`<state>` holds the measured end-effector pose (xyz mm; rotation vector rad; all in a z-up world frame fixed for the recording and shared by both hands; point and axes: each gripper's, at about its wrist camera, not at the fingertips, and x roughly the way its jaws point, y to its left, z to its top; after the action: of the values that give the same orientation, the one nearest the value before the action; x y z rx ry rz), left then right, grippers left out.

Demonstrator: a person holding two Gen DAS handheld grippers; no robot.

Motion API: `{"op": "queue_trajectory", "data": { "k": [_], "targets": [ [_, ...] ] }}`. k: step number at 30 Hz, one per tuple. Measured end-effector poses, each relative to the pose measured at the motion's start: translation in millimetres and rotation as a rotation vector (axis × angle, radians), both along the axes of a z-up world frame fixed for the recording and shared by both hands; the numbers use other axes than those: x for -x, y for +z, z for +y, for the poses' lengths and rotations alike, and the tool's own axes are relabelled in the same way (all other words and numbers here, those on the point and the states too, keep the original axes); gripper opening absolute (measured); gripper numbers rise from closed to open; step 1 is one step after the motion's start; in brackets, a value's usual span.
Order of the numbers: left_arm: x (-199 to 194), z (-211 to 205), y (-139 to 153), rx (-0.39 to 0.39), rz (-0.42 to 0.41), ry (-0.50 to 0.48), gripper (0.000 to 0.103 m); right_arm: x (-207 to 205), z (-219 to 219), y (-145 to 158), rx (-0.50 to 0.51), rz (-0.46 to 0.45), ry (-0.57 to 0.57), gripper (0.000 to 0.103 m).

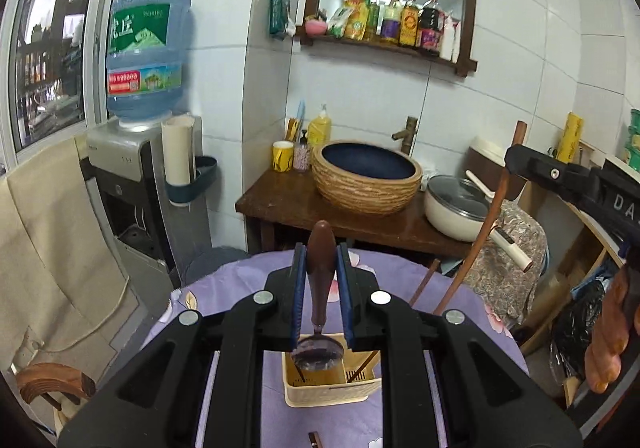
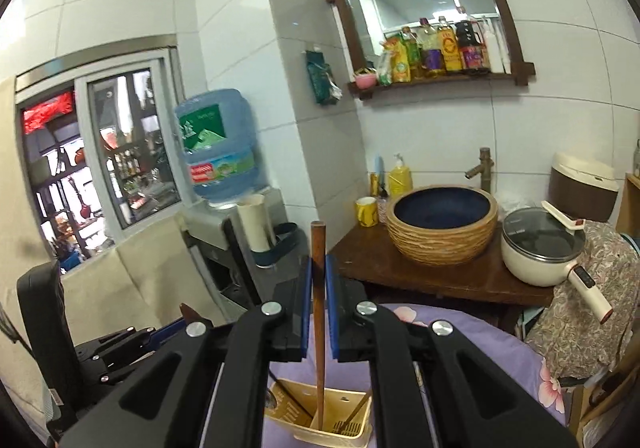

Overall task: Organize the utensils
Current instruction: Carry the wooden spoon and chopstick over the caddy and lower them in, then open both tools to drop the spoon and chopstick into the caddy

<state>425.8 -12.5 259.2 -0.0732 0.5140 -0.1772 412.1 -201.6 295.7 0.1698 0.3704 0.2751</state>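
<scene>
Two grippers clamped: left gripper [image 1: 321, 268] pinches brown-handled spoon [image 1: 318, 312], bowl down, over cream utensil holder [image 1: 332, 384]; right gripper [image 2: 318, 280] pinches upright wooden chopstick [image 2: 319, 312], tip inside holder.

A home kitchen: tiled walls, basin [image 1: 366, 178], condiment shelf [image 1: 384, 44], water dispenser [image 1: 148, 60].

Water jug [image 1: 146, 56], up-left of left gripper [image 1: 322, 268]: green label reads "虎丘"; right gripper [image 1: 560, 172] body, at right: white "DA", cut off.
</scene>
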Motion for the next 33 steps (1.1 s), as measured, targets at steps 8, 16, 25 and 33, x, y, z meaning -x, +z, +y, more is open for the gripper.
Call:
{"op": "queue_trajectory", "data": {
  "k": [8, 16, 25, 33],
  "targets": [
    [-26, -8, -72, -0.012, 0.092, 0.023, 0.016, -22, 5, -68, 0.02, 0.068, -0.04, 0.007],
    [-30, -7, -127, -0.014, 0.167, 0.015, 0.016, -26, 13, -113, 0.041, 0.111, -0.048, 0.007],
    [-33, -8, -164, -0.022, 0.218, 0.016, 0.016, -27, 10, -137, 0.045, 0.144, -0.067, 0.007],
    [-26, -10, -165, -0.039, 0.173, -0.005, 0.023, -23, 2, -137, 0.039, 0.116, -0.09, 0.043]
  ]
}}
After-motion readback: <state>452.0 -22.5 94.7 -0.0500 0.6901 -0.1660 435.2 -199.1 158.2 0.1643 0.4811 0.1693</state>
